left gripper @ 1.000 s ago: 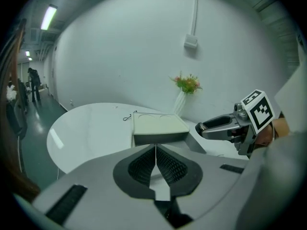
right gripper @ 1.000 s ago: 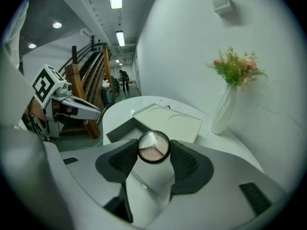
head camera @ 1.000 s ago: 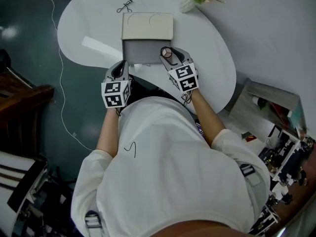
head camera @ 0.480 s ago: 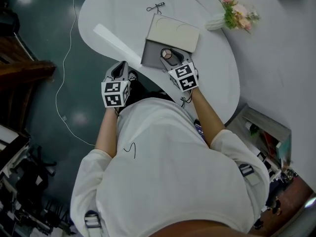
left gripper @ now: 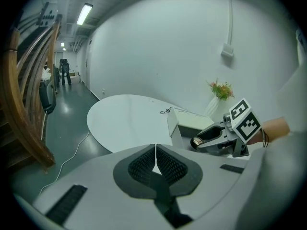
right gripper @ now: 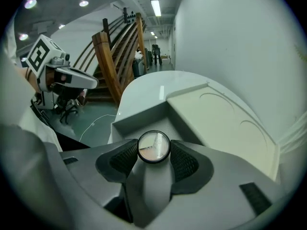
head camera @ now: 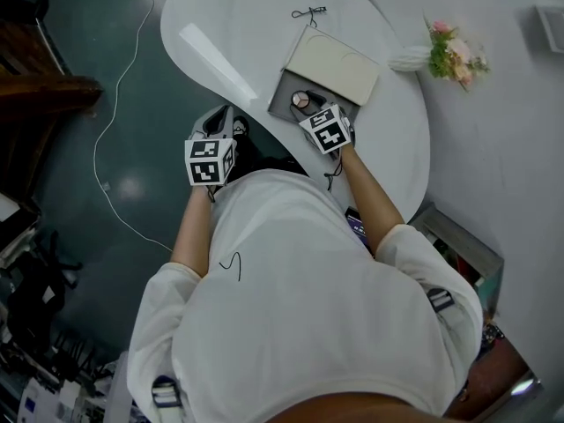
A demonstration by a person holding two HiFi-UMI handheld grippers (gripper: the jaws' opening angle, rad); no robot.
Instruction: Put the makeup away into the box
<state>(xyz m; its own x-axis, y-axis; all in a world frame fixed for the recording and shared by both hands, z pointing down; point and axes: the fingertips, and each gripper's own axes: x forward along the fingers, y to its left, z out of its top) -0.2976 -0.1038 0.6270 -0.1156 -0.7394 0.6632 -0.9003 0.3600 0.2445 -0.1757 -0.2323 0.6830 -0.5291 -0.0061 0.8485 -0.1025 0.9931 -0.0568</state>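
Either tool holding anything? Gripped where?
Right tool grips a round makeup compact by its opposite edges. Left tool is shut on nothing.

**A:** Entry one, bench [head camera: 220, 33]. Contents?

**B:** Box [head camera: 282, 106] at the near right part. Lid [head camera: 335, 60] directly behind it, touching. Small wire tool [head camera: 308, 12] on the bench behind the lid. Flower vase [head camera: 423, 57] to the right of the lid.

**A:** Entry two, grippers?

**B:** Right gripper [head camera: 304, 104] over the box's near side, with the compact [head camera: 301, 101] between its fingers. Left gripper [head camera: 216, 123] to its left, off the bench's near edge, apart from the box.

**A:** Floor?

**B:** Cable [head camera: 123, 104] on the floor, left of the bench.
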